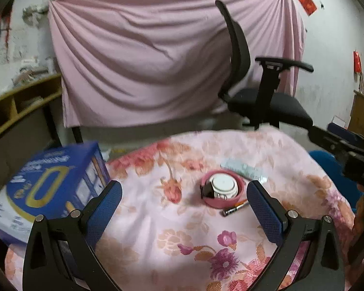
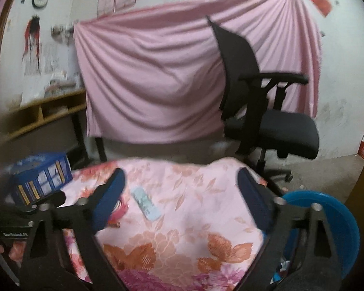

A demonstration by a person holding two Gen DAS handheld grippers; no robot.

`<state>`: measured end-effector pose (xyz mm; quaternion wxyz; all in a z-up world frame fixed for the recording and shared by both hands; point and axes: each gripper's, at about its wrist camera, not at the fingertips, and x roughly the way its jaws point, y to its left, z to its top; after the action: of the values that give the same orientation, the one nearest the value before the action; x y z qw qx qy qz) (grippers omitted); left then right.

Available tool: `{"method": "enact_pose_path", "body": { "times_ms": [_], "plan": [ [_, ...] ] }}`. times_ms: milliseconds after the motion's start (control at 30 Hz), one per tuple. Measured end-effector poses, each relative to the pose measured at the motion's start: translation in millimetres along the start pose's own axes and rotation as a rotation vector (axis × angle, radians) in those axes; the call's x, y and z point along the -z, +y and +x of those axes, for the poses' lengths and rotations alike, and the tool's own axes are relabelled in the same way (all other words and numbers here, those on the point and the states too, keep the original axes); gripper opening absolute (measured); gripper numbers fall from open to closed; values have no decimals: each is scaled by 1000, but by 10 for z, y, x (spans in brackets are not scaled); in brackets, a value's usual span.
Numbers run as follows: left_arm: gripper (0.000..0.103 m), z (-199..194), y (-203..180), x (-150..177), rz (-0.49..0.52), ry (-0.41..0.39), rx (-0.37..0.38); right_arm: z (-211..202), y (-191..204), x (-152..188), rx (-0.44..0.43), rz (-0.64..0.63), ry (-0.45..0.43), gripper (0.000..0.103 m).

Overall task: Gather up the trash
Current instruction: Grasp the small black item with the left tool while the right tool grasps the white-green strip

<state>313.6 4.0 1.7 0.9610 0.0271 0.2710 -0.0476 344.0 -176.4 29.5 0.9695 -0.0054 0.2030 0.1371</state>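
Observation:
On a table under a pink floral cloth [image 1: 182, 230] lies a pale blister-pack wrapper [image 1: 244, 169], also seen in the right wrist view [image 2: 145, 202]. A small battery [image 1: 234, 208] lies beside a pink holder [image 1: 222, 190] that contains a white lidded jar. My left gripper [image 1: 184, 208] is open and empty, just short of the holder. My right gripper [image 2: 180, 198] is open and empty above the cloth, with the wrapper between its fingers but farther off. The right gripper also shows at the right edge of the left wrist view [image 1: 347, 152].
A blue carton [image 1: 53, 186] stands at the table's left edge. A blue bin [image 2: 327, 225] sits low at the table's right side. A black office chair [image 1: 262, 82] and a pink draped sheet [image 1: 157, 55] stand behind. A wooden shelf [image 1: 17, 101] is at left.

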Motion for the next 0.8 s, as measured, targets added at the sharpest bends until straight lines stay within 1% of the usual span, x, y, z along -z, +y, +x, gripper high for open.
{"method": "enact_pose_path", "body": {
  "times_ms": [67,167,233,300,367,400,533,633,767,800],
  "plan": [
    [100,89,-2,6,3,36,21,132,32,25,-13,-17,61,103],
    [91,188,12,20,9,75,44,287,58,55,-29,-27,130,97],
    [77,253,42,19,-4,103,66,361,69,66,-38,-22,164,93],
    [69,311,84,15,-27,128,94,449,64,87,-50,-14,207,87],
    [63,351,118,2,-52,147,119,536,68,108,-62,-9,250,84],
    [57,381,140,-2,-69,157,133,566,77,108,-69,-8,264,83],
    [43,441,180,-32,-113,191,180,737,124,140,-103,-17,334,79],
    [35,478,204,-41,-139,211,200,838,166,164,-123,-33,377,75],
    [30,476,252,-58,-175,213,231,960,228,182,-146,-58,423,73],
    [28,471,252,-58,-177,213,236,976,249,180,-150,-66,431,73]
  ]
}}
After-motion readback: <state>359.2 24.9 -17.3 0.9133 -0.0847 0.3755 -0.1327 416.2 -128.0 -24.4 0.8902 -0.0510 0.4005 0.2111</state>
